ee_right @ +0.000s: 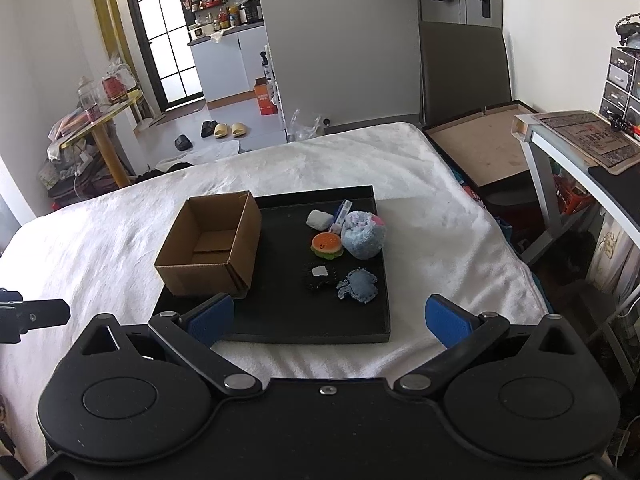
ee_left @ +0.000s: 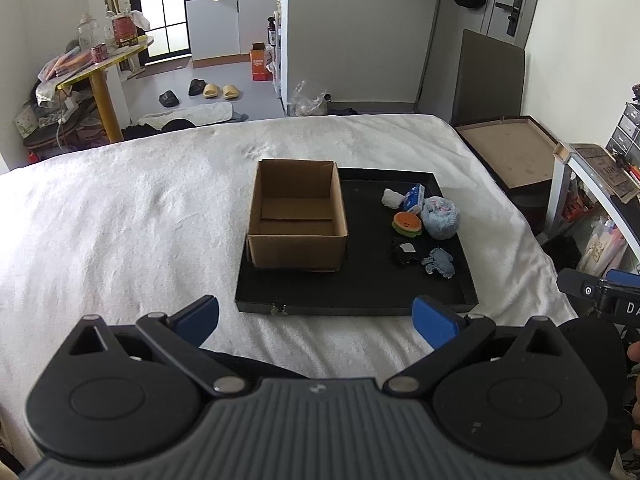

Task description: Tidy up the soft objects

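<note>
A black tray (ee_left: 360, 292) (ee_right: 280, 320) lies on the white bed. An open, empty cardboard box (ee_left: 297, 216) (ee_right: 210, 244) stands on its left half. On the right half lie a burger plush (ee_left: 407, 224) (ee_right: 327, 245), a fluffy blue ball (ee_left: 441, 218) (ee_right: 363, 236), a white wad (ee_left: 391, 198) (ee_right: 319, 219), a blue-white packet (ee_left: 414, 197) (ee_right: 343, 212), a black piece (ee_left: 405, 254) (ee_right: 320, 276) and a blue denim piece (ee_left: 440, 264) (ee_right: 358, 286). My left gripper (ee_left: 316, 322) hangs open before the tray's near edge. My right gripper (ee_right: 330, 322) is open too, holding nothing.
The white bedspread (ee_left: 120, 220) surrounds the tray. A brown board (ee_left: 516, 152) and a white desk (ee_right: 560, 148) stand to the right of the bed. A cluttered yellow table (ee_left: 96, 64) and slippers (ee_left: 218, 90) are on the floor beyond.
</note>
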`<state>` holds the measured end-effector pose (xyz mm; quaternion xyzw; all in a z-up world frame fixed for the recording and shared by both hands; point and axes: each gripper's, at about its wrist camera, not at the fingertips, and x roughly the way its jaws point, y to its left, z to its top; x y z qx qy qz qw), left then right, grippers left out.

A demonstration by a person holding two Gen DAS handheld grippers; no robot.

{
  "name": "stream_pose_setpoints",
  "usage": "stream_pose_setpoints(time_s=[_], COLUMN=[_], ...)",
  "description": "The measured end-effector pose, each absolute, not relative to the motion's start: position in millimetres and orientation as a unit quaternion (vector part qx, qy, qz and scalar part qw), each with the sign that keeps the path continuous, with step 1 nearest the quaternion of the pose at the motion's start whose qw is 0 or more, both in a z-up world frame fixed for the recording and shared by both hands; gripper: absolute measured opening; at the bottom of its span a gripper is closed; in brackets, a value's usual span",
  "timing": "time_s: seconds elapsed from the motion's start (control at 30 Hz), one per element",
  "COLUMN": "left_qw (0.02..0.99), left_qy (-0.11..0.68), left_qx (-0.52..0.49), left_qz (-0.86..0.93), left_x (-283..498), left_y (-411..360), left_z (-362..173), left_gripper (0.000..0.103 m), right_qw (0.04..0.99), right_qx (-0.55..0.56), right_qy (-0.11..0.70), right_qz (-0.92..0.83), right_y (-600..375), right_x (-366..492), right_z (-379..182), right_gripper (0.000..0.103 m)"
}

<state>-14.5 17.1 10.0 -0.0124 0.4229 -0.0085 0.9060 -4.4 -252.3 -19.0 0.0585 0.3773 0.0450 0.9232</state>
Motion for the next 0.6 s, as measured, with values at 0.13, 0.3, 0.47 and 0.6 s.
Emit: stream_pose_setpoints(time_s=[0.13,0.3,0.47,0.6], left_qw=[0.905,0.906,0.909,0.91], left_qy=[0.424,0.423,0.416,0.415], left_qx=[-0.014,-0.011,-0.009,-0.009], left_qz=[-0.008,-0.01,-0.012,-0.016], left_x=[-15.7,-17.5,-19.9,-21.3], left_y=[18.2,17.6,15.1,13.0], left_z=[9.8,11.3,14.6,15.8], left_gripper=[0.102,0.102,0.102,0.102], right_qw=[0.923,0.926,0.926,0.926], right_qx=[0.058,0.055,0.055,0.053], right_qy=[0.377,0.371,0.37,0.37], right_qz=[0.047,0.048,0.05,0.045], right_y=[-249.1,-245.2,-244.9,-244.8], right_x=[-6.3,-10.3,-12.5,-12.3], right_z=[-19.2,-15.2,-13.7,-14.3], right_gripper=[0.103,0.103,0.103,0.103])
